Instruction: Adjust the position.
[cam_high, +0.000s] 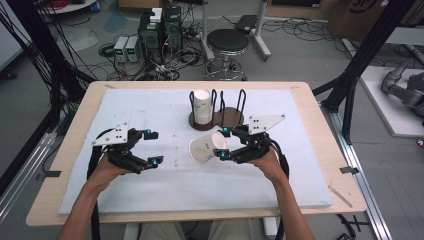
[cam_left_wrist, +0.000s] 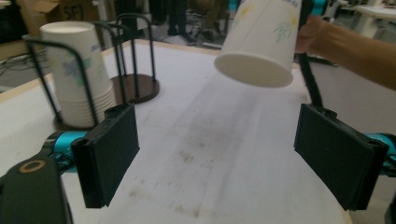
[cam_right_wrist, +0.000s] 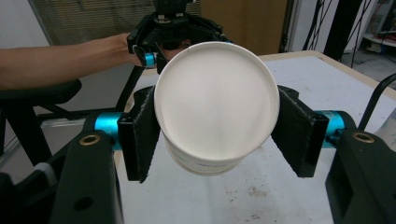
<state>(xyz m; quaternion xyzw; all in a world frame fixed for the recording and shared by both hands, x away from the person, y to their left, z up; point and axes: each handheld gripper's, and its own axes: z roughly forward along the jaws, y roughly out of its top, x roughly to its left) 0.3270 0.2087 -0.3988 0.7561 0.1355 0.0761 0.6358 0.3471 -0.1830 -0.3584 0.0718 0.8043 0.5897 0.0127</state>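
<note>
Lab: computers (cam_high: 160, 30), floor cables (cam_high: 165, 70), stool (cam_high: 227, 42).

A matt white paper cup (cam_right_wrist: 217, 105) with a faint printed pattern sits between ribbed black rubbery pads (cam_right_wrist: 142, 135). Behind it, a black wire cup holder (cam_high: 227, 102) on a glossy dark wooden base (cam_left_wrist: 144, 88).

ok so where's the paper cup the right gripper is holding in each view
High view: held cup at table centre, lying sideways in the right gripper.
Left gripper view: top right, tilted.
Right gripper view: centre, between the jaws.
Shared landmark: the cup rack, at the right edge of the right gripper view.
</note>
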